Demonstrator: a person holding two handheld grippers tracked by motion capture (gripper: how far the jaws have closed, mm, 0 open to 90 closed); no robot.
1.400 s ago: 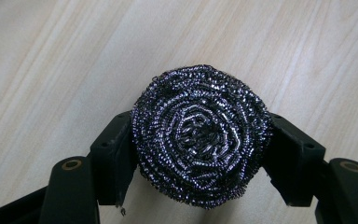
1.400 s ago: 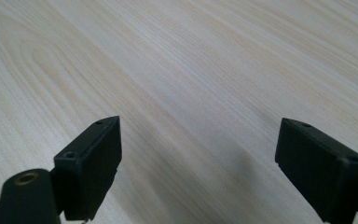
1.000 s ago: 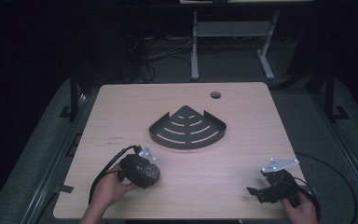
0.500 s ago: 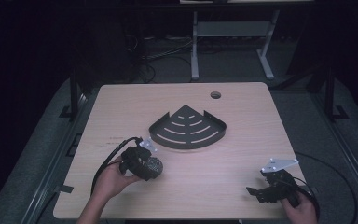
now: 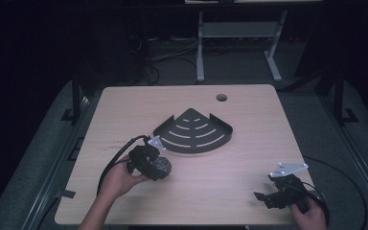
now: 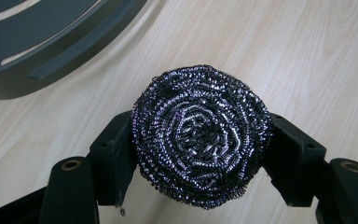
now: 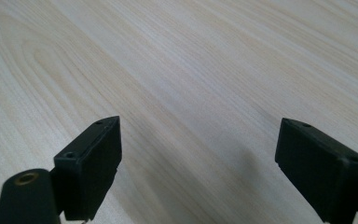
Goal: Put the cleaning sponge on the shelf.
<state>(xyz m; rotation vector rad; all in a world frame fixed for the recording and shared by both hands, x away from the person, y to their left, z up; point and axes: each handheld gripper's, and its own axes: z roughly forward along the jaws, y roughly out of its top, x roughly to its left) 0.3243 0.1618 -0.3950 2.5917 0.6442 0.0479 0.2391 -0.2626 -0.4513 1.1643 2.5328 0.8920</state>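
left gripper (image 6: 200,154) clamping steel scourer (image 6: 201,135), beside tray (image 6: 51,46)

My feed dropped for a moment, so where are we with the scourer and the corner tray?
Done: the left gripper is shut on the steel scourer, jaws pressing both its sides. In hand: it holds the scourer beside the dark corner tray, near the tray's front rim. Left: the scourer is not yet in the tray, if that's the goal. The right gripper is open over bare table.
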